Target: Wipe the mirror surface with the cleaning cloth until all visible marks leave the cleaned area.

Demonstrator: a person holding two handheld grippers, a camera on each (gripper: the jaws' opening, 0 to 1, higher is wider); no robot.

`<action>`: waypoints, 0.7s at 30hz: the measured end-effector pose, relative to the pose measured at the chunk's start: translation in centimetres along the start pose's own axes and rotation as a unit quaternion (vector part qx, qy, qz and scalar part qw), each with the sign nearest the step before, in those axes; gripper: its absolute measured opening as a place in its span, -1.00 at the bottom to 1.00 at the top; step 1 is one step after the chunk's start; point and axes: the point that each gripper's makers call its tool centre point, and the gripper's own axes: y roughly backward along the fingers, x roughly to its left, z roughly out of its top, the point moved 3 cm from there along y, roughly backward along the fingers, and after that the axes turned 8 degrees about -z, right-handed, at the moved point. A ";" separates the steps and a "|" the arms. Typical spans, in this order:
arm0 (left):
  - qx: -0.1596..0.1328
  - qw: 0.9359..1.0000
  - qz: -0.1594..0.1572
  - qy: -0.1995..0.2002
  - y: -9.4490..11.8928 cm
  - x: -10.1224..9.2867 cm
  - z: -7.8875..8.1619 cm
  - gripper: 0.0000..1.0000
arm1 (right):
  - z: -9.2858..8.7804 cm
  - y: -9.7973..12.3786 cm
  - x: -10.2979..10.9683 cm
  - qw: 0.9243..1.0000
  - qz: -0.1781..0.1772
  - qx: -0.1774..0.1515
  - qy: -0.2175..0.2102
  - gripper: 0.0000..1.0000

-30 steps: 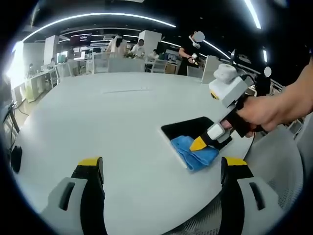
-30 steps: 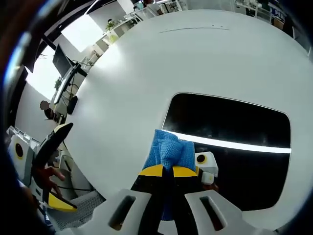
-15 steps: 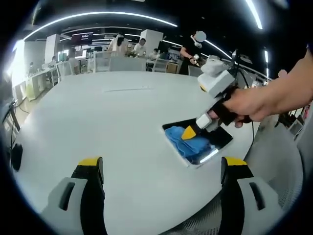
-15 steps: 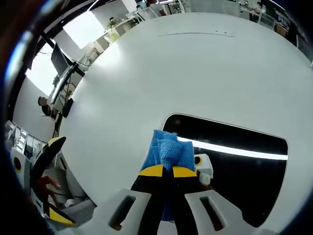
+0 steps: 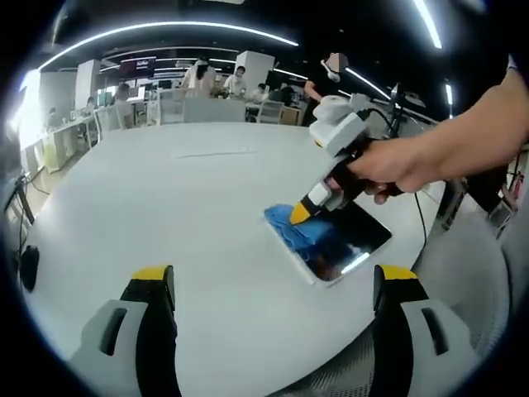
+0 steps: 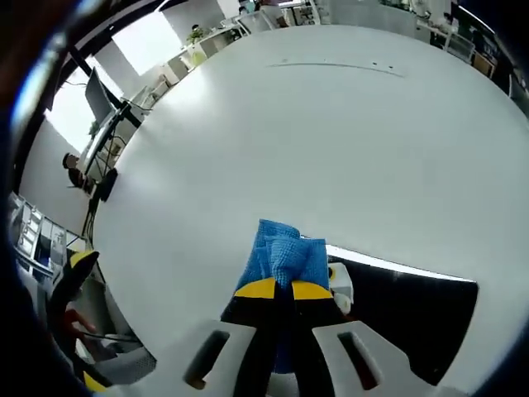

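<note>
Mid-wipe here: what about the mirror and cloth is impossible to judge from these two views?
- Marks on the mirror: too small, lost in reflections, left gripper view.
- Mirror under the cloth: hidden by the cloth, both views.
- Mirror's near edge: hidden behind the right hand-held gripper, right gripper view.

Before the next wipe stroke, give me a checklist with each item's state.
1. Right gripper shut on the blue cleaning cloth: ok.
2. Cloth on the mirror: ok, at its far corner, partly over the edge onto the white table.
3. Mirror fully on the table: ok.
4. Left gripper open, clear of the mirror: ok.
5. All marks gone: cannot tell, reflections hide the glass.
</note>
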 end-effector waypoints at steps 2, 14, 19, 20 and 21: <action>-0.001 1.000 -0.003 -0.001 0.0 -0.3 0.1 0.98 | 0.2 -0.2 -0.1 1.000 0.000 0.001 0.002 -1.00; -0.001 1.000 -0.003 -0.007 0.2 -0.3 0.4 0.98 | 1.7 -0.8 -0.5 1.000 0.000 -0.007 0.017 -1.00; -0.002 1.000 0.001 -0.006 0.2 -0.2 0.4 0.98 | 1.8 -0.8 -0.5 1.000 0.002 -0.006 0.016 -1.00; -0.003 1.000 0.002 -0.005 0.2 -0.2 0.4 0.98 | 1.8 -0.7 -0.5 1.000 0.003 -0.006 0.018 -1.00; -0.004 1.000 0.003 -0.004 0.2 -0.2 0.4 0.98 | 1.8 -0.7 -0.5 1.000 0.004 -0.006 0.018 -1.00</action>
